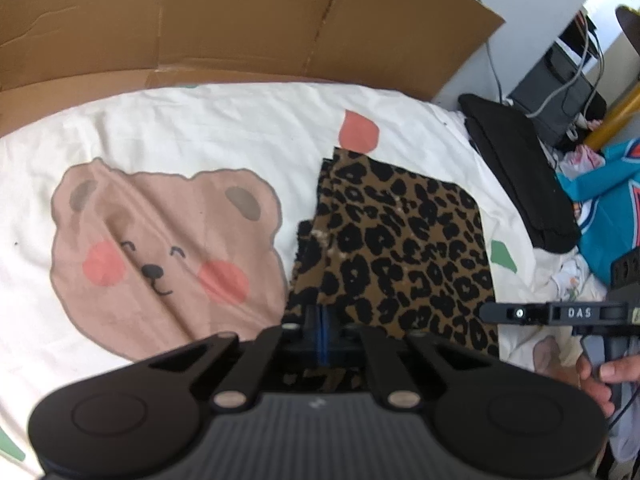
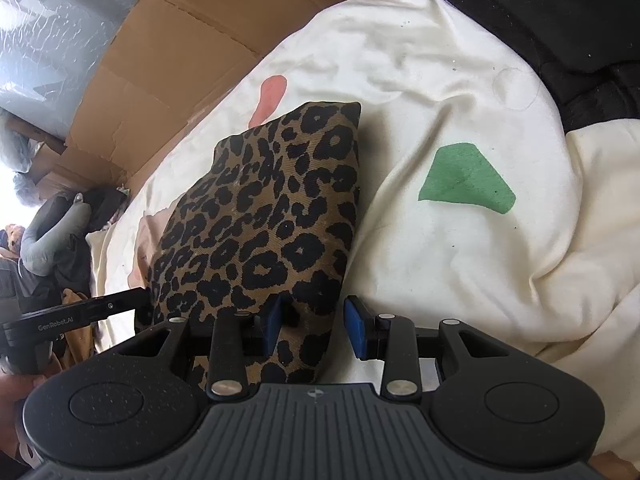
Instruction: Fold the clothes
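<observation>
A folded leopard-print garment [image 1: 404,248] lies on a cream bedsheet with a bear print [image 1: 160,240]. My left gripper [image 1: 322,334] is shut on the garment's near left edge, its blue pads pressed together. In the right wrist view the garment [image 2: 260,216] stands up in a fold between the fingers. My right gripper [image 2: 316,324] is open, its blue pads [image 2: 357,330] on either side of the garment's near corner, not pinching it. The right gripper also shows in the left wrist view [image 1: 552,314], at the garment's right edge.
A cardboard sheet [image 1: 240,20] stands along the far side of the bed. A black folded garment [image 1: 516,168] and a teal jersey [image 1: 608,216] lie at the right. The sheet [image 2: 460,120] has green and pink patches. Clutter sits at the far left [image 2: 52,224].
</observation>
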`<state>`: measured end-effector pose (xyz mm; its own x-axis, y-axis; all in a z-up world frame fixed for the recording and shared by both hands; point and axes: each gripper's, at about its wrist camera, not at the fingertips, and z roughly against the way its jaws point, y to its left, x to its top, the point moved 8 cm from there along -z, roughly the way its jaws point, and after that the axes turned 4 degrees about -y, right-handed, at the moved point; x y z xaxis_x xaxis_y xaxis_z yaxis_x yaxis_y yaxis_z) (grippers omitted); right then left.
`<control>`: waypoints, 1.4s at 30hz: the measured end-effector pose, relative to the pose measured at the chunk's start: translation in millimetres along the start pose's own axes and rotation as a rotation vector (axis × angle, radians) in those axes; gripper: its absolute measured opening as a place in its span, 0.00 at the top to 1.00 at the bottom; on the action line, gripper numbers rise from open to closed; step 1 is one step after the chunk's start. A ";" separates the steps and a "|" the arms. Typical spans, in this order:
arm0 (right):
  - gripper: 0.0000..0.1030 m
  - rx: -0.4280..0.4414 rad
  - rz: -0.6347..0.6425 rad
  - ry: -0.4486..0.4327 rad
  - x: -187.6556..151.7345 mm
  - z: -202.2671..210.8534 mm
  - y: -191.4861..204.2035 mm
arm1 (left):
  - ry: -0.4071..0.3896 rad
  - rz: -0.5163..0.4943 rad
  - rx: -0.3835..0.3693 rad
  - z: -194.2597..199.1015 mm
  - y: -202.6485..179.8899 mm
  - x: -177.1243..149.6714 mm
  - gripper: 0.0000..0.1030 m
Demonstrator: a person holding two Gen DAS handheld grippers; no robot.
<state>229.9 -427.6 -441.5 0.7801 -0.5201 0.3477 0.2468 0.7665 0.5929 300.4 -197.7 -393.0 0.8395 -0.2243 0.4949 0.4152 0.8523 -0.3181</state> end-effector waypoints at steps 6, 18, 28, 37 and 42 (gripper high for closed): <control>0.62 0.010 -0.008 0.000 0.1 -1.9 1.7 | 0.021 0.006 0.021 -5.6 5.8 -8.6 1.00; 0.62 0.084 -0.133 0.005 1.4 -7.9 -9.8 | 0.034 -0.012 0.044 -19.1 5.6 -17.4 0.99; 0.94 0.130 -0.132 -0.012 12.1 6.5 1.7 | 0.037 -0.007 0.043 -16.0 7.0 -16.8 0.99; 0.70 0.132 -0.162 0.016 4.1 -3.8 -3.9 | -0.009 0.034 0.016 2.1 13.6 10.0 0.58; 0.69 0.132 -0.173 0.051 -5.8 -12.5 -1.8 | -0.008 0.017 -0.042 -14.9 0.4 20.3 0.46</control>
<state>232.2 -421.3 -453.7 0.7616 -0.6172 0.1974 0.3046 0.6099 0.7316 322.8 -209.0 -395.1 0.8438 -0.2057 0.4957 0.4155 0.8351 -0.3605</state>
